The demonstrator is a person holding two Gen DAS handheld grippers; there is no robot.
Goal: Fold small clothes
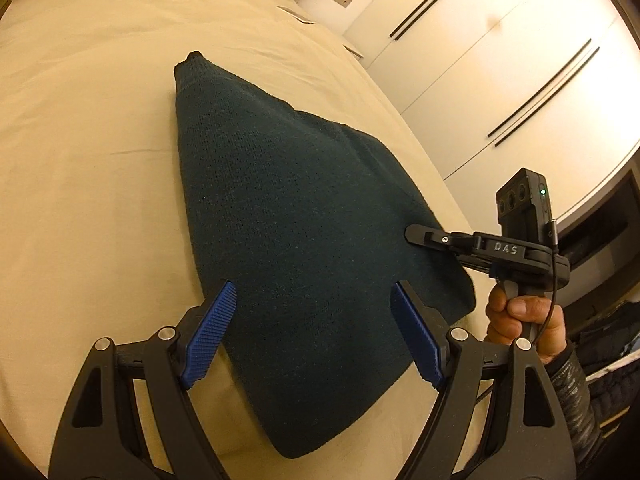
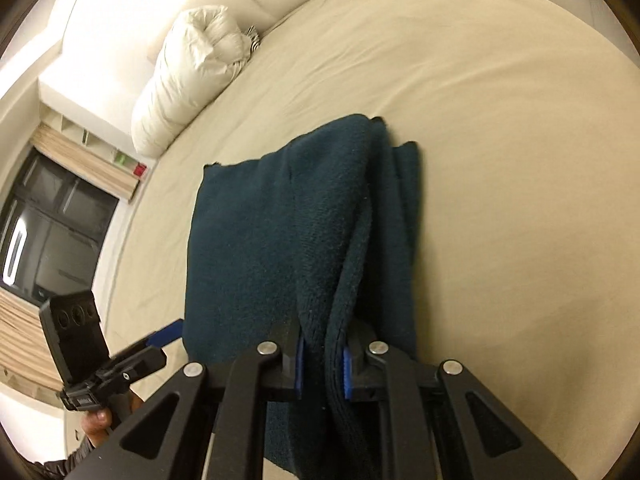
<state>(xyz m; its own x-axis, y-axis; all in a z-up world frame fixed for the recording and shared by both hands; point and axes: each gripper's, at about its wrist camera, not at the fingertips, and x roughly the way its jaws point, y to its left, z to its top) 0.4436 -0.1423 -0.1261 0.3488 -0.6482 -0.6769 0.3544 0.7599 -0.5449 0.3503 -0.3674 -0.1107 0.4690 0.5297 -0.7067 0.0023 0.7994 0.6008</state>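
A dark teal knitted garment (image 1: pixel 288 216) lies folded on the beige bed (image 1: pixel 80 140), its narrow end pointing away. My left gripper (image 1: pixel 314 336) is open, its blue pads (image 1: pixel 210 332) spread over the garment's near edge without touching it. My right gripper (image 2: pixel 322 364) is shut on the garment's folded edge (image 2: pixel 332 320), bunched between its blue pads. From the left wrist view the right gripper (image 1: pixel 416 236) reaches in from the right at the garment's side edge. The garment also shows in the right wrist view (image 2: pixel 280 220), several layers thick.
A white rolled duvet (image 2: pixel 188 76) lies at the bed's far side by the headboard. White wardrobe doors (image 1: pixel 500 60) stand beyond the bed's right edge. A dark window (image 2: pixel 48 232) is on the left. Small papers (image 1: pixel 294 14) lie on the bed's far edge.
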